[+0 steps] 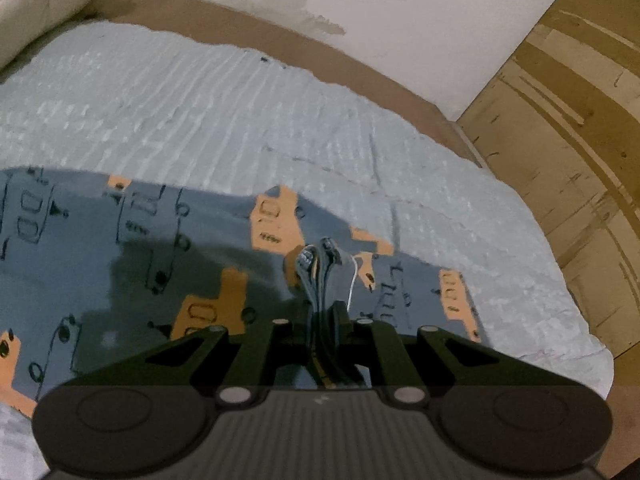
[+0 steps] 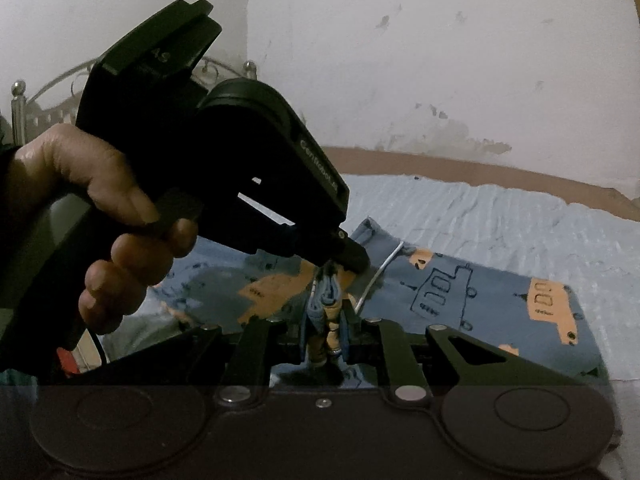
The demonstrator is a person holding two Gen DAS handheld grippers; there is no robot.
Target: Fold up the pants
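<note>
The pants are blue-grey with orange patches and black line drawings, spread flat on a pale blue textured bedsheet. My left gripper is shut on a bunched edge of the pants with a white drawstring. In the right wrist view the pants lie ahead. My right gripper is shut on a pinched fold of them. The left gripper, held by a hand, pinches the same bunch just beyond my right fingertips.
A stained white wall and a brown bed frame edge lie beyond the sheet. A wooden panel stands at the right. A cream cushion sits at the top left. A metal headboard shows at the far left.
</note>
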